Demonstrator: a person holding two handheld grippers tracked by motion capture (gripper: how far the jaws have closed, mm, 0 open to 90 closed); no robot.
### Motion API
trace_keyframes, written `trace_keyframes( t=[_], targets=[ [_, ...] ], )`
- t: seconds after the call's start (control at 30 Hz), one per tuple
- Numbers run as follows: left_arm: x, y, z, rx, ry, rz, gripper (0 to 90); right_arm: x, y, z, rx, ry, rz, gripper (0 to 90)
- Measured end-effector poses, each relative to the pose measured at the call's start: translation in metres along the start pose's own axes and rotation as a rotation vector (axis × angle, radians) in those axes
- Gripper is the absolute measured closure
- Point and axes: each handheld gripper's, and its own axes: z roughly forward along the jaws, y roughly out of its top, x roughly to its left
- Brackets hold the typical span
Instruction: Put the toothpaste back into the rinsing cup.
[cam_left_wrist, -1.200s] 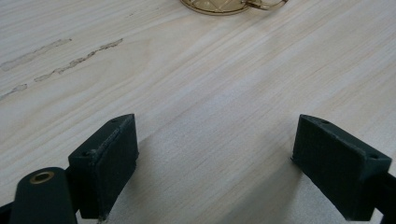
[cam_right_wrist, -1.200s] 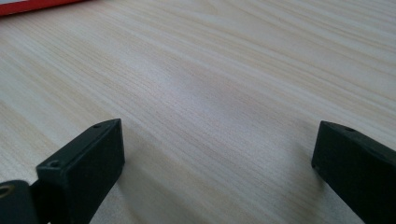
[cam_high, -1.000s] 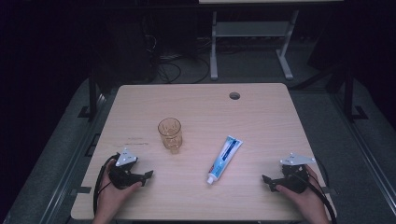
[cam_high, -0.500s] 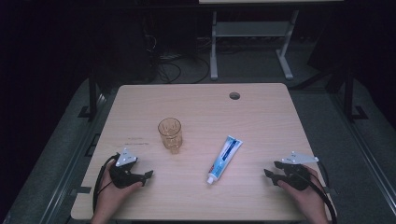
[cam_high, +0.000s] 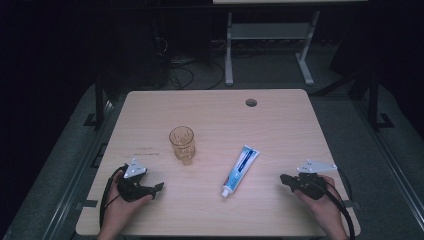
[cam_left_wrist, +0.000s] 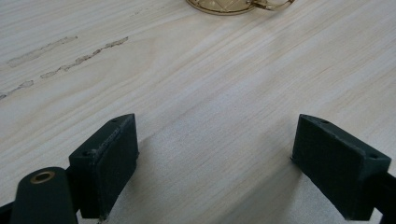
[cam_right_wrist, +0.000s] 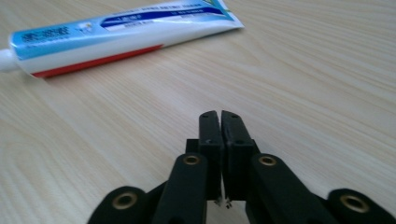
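Toothpaste tube (cam_high: 240, 170) lies on pale wood table (cam_high: 280, 125); dark room — left gripper (cam_high: 159, 187) fingers wide, right gripper (cam_high: 283, 178) pressed together.

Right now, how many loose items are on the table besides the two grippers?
2. An amber glass cup stands left of centre, ahead of the left gripper. A toothpaste tube lies right of centre, cap toward the person, ahead of the right gripper. Nothing looks hidden.
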Motion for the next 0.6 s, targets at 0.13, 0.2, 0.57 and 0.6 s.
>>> trace_keyframes(
  t=[0.13,0.2,0.57,0.6],
  targets=[
    [0.0,0.0,0.0,0.0,0.004,-0.003,13.3,0.003,0.004,0.0,-0.005,0.031,-0.004,89.8],
    [-0.001,0.0,0.0,0.0,0.006,-0.007,13.3,0.004,0.006,0.0,-0.009,0.044,-0.004,89.8],
    [-0.001,0.0,0.0,0.001,0.006,-0.007,13.0,0.015,0.018,0.005,-0.027,0.101,-0.032,89.8],
    [-0.001,0.0,0.0,0.001,0.006,-0.007,13.0,0.016,0.019,0.006,-0.024,0.106,-0.029,89.8]
  ],
)
